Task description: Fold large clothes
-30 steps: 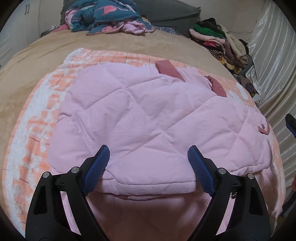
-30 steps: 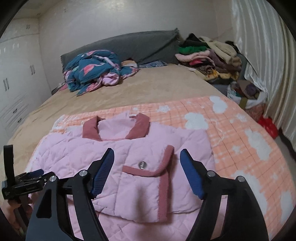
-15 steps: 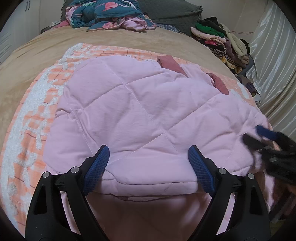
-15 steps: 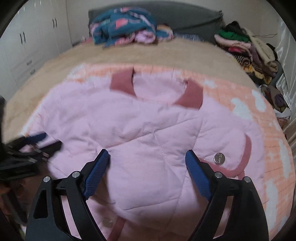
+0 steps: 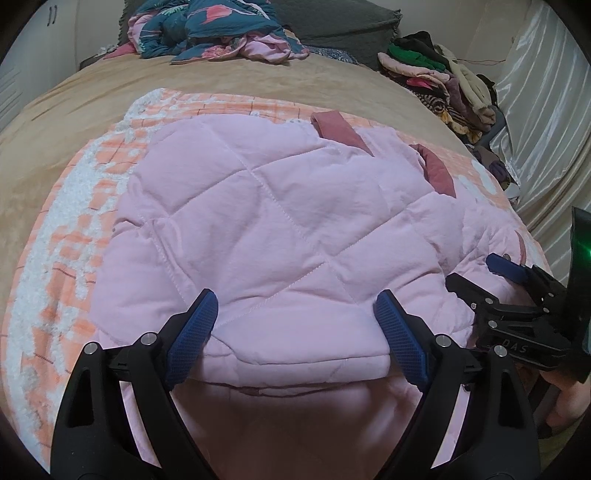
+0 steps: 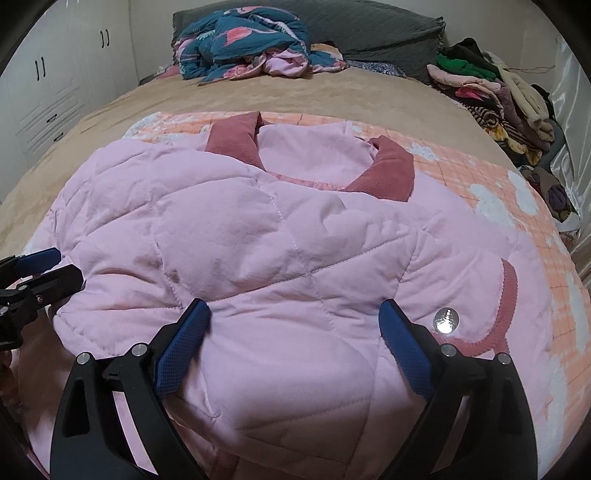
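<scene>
A pink quilted jacket (image 5: 273, 229) with a dusty-rose collar (image 6: 391, 166) lies on an orange checked blanket (image 5: 74, 206), its sides folded in over the front. It also fills the right wrist view (image 6: 280, 251), with a silver snap button (image 6: 446, 320) at the right. My left gripper (image 5: 295, 328) is open, its jaws wide apart over the jacket's near folded edge. My right gripper (image 6: 295, 339) is open just above the jacket's lower middle. It shows at the right of the left wrist view (image 5: 506, 273). Neither holds cloth.
The bed has a tan cover (image 6: 332, 96). A crumpled teal and pink quilt (image 6: 251, 48) and a grey pillow (image 6: 380, 33) lie at the head. A heap of clothes (image 6: 491, 92) sits at the far right by a pale curtain (image 5: 535, 110). White wardrobes (image 6: 48, 81) stand left.
My right gripper has swung left and come down over the jacket, close beside the left gripper. The left gripper has moved in a little closer. Both stayed open.
</scene>
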